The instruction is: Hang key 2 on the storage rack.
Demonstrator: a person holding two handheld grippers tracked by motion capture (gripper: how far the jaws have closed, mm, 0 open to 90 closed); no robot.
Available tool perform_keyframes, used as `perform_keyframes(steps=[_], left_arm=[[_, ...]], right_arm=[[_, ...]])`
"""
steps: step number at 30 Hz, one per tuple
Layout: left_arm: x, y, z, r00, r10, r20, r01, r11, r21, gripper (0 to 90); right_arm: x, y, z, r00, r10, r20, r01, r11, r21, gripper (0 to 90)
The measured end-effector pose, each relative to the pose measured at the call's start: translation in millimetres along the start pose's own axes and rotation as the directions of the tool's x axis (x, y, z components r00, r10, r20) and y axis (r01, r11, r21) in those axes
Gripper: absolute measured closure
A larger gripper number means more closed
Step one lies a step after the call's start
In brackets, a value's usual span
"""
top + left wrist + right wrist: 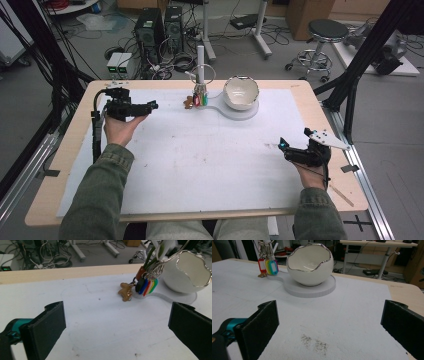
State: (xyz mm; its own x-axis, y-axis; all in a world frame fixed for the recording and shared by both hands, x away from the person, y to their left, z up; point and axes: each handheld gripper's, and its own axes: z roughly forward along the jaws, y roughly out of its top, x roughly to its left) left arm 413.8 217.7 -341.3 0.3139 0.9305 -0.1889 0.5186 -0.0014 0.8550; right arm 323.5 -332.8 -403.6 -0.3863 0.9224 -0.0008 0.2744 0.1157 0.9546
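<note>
A white eggshell-shaped bowl (pixel 241 92) with a silver jagged rim stands on a round white base (pixel 234 113) at the table's far middle. Beside it a white post (pixel 200 64) carries a bunch of keys with coloured tags (pixel 200 99) and a small brown bear charm (pixel 188 102). My left gripper (pixel 151 105) is held at the far left, open, nothing between its jaws, pointing toward the keys (pixel 146 286). My right gripper (pixel 282 145) rests at the right, open and empty, facing the bowl (pixel 309 265).
A white mat (pixel 210 155) covers most of the wooden table (pixel 67 145), with faint dirt marks (pixel 315 342). Beyond the far edge are computer towers (pixel 150 30), cables and a stool (pixel 326 32). Black frame posts (pixel 372 45) stand at the right.
</note>
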Motion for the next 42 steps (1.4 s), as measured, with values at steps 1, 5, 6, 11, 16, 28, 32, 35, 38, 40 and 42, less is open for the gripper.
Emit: perform_keyframes(steps=[1, 5, 6, 11, 16, 28, 32, 35, 38, 40, 42], left_arm=[[1.0, -2.5, -1.5, 1.0000, 0.002, -0.003, -0.002, 1.0000, -0.004, 1.6], [5.1, -11.2, -8.5, 1.0000, 0.003, -0.008, -0.003, 0.9998, -0.020, 1.6], [5.8, -13.4, -10.2, 0.9999, 0.005, -0.010, -0.006, 0.9996, -0.027, 1.6], [7.6, -21.9, -17.4, 0.9996, 0.015, -0.023, -0.015, 0.9993, -0.033, 1.6], [8.0, -31.4, -23.0, 0.9995, 0.013, -0.028, -0.014, 0.9985, -0.052, 1.6], [22.1, -53.4, -37.7, 0.9971, 0.029, -0.071, -0.034, 0.9969, -0.071, 1.6], [28.0, -63.1, -44.0, 0.9960, 0.015, -0.088, -0.024, 0.9948, -0.099, 1.6], [32.1, -69.8, -48.9, 0.9945, 0.014, -0.104, -0.025, 0.9936, -0.110, 1.6], [34.8, -75.4, -53.7, 0.9926, 0.021, -0.120, -0.035, 0.9920, -0.121, 1.6], [35.8, -79.2, -57.2, 0.9921, 0.025, -0.123, -0.042, 0.9896, -0.138, 1.6], [36.9, -82.5, -60.8, 0.9909, 0.031, -0.131, -0.049, 0.9888, -0.141, 1.6]], right_arm=[[0.2, 0.0, -0.1, 1.0000, 0.001, 0.000, -0.001, 1.000, 0.001, 0.7], [0.7, 0.1, -0.1, 1.0000, 0.004, 0.000, -0.004, 1.000, 0.001, 0.7], [0.6, 0.1, 0.0, 1.0000, 0.002, -0.001, -0.002, 1.000, 0.000, 0.6], [1.4, 0.3, 0.0, 1.0000, 0.001, 0.000, -0.001, 1.000, -0.002, 0.7], [2.4, 0.5, 0.2, 1.0000, -0.003, -0.001, 0.003, 1.000, 0.000, 0.7], [2.3, 0.4, 0.2, 1.0000, 0.001, 0.001, -0.001, 1.000, 0.001, 0.7], [2.5, 0.4, 0.4, 1.0000, -0.001, 0.003, 0.001, 1.000, 0.002, 0.7], [2.9, 0.4, 0.4, 1.0000, 0.001, 0.002, -0.001, 1.000, 0.002, 0.7], [2.9, 0.4, 0.6, 1.0000, -0.004, 0.002, 0.004, 1.000, 0.003, 0.6], [3.0, 0.6, 0.6, 1.0000, -0.003, 0.002, 0.003, 1.000, 0.001, 0.7], [2.9, 0.5, 0.5, 1.0000, -0.005, 0.001, 0.005, 1.000, 0.000, 0.7]])
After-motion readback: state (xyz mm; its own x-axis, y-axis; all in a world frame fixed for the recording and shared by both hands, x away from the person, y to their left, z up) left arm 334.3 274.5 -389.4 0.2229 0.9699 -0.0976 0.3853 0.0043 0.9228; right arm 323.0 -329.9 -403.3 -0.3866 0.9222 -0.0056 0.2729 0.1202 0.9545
